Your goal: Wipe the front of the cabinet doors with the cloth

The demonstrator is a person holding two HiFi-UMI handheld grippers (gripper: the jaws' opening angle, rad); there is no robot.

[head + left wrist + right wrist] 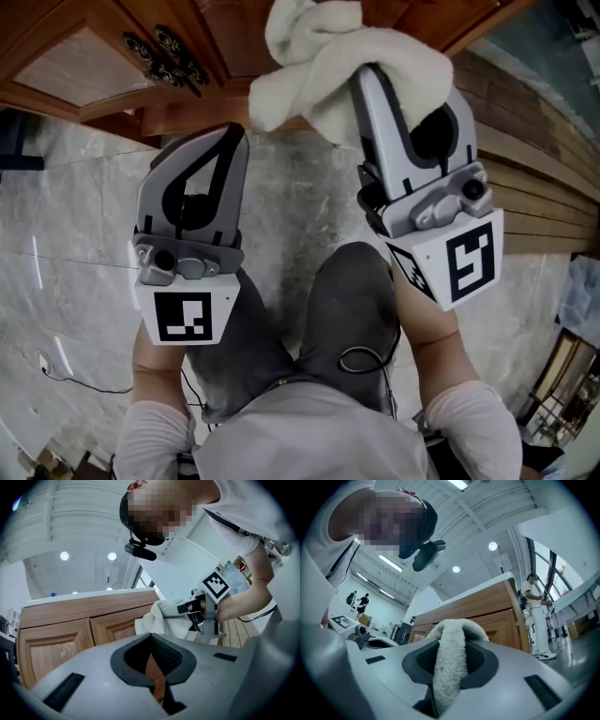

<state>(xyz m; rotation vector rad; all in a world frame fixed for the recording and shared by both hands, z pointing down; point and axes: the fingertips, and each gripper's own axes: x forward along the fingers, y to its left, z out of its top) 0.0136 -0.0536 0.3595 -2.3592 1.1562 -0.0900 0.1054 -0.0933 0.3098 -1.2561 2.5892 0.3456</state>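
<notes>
A white terry cloth (pixel 328 61) is bunched against the lower edge of the wooden cabinet doors (pixel 84 56) at the top of the head view. My right gripper (pixel 367 80) is shut on the cloth; in the right gripper view a fold of the cloth (pixel 450 667) runs between the jaws, with the cabinet (pixel 487 613) just beyond. My left gripper (pixel 234 133) hovers to the cloth's left, shut and holding nothing, its tips meeting (pixel 151 637) in front of a door panel (pixel 56 644). From there the cloth (pixel 157 618) and the right gripper (pixel 206 613) appear to the right.
Dark ornate handles (pixel 161 49) sit on the doors at the upper left. Grey marble floor (pixel 66 234) lies below, with wooden planks (pixel 534 178) at the right. The person's knees (pixel 347 309) are under the grippers. Another person (pixel 532 616) stands past the cabinet's end.
</notes>
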